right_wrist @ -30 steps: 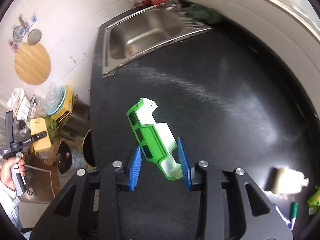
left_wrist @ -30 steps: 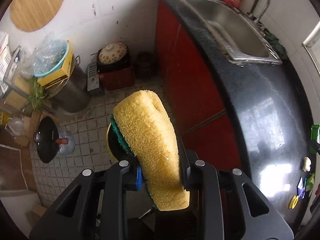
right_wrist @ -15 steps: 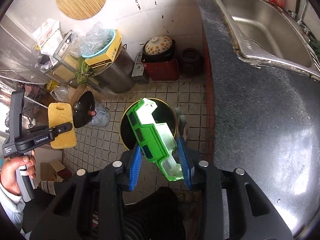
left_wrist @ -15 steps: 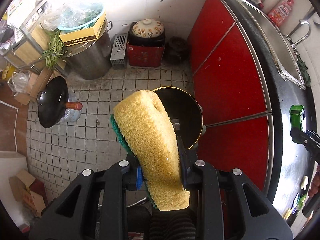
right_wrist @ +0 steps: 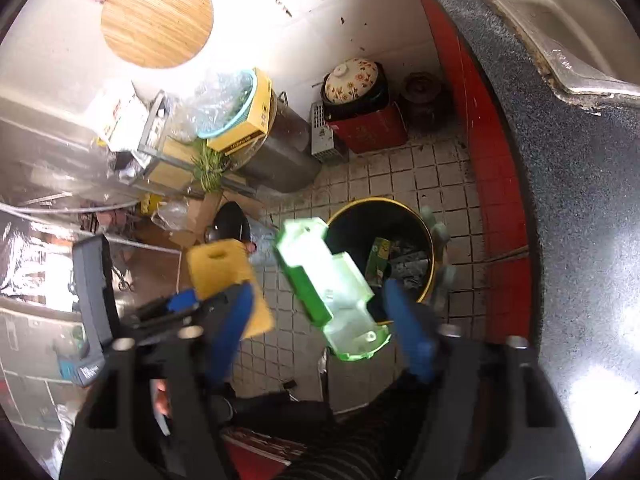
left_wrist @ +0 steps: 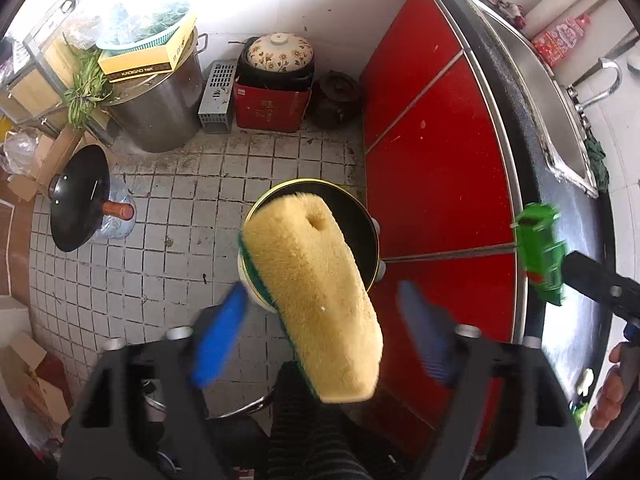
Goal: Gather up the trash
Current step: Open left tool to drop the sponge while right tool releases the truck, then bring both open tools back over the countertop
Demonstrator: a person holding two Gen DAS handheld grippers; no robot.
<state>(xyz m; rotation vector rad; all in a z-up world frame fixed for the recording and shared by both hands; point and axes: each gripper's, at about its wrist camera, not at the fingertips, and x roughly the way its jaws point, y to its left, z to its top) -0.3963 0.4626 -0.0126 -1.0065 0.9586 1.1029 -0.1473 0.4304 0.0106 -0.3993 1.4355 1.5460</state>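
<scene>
A yellow sponge (left_wrist: 316, 296) with a green scouring back hangs loose between the blue pads (left_wrist: 218, 340) of my left gripper (left_wrist: 320, 292). Its jaws are opening and neither pad touches the sponge. It is over the near edge of the black bin with a yellow rim (left_wrist: 304, 184). My right gripper (right_wrist: 318, 292) is opening too. The green and white toy truck (right_wrist: 328, 280) sits free between its pads (right_wrist: 408, 328), just left of the bin's rim (right_wrist: 380, 200). Trash lies inside the bin. The sponge (right_wrist: 218, 268) and the truck (left_wrist: 540, 256) each show in the other view.
Red cabinet doors (left_wrist: 432, 160) and a black counter (right_wrist: 580, 220) with a steel sink (right_wrist: 560, 20) run along the right. A steel pot (left_wrist: 156, 104), a red box (left_wrist: 272, 104), a wok (left_wrist: 80, 196) and cardboard boxes stand on the tiled floor. The person's trouser leg (left_wrist: 312, 432) is below.
Both grippers have let go: the left jaws spread away from the sponge, the right from the toy truck. Both moved in over the bin, the right swinging off the counter.
</scene>
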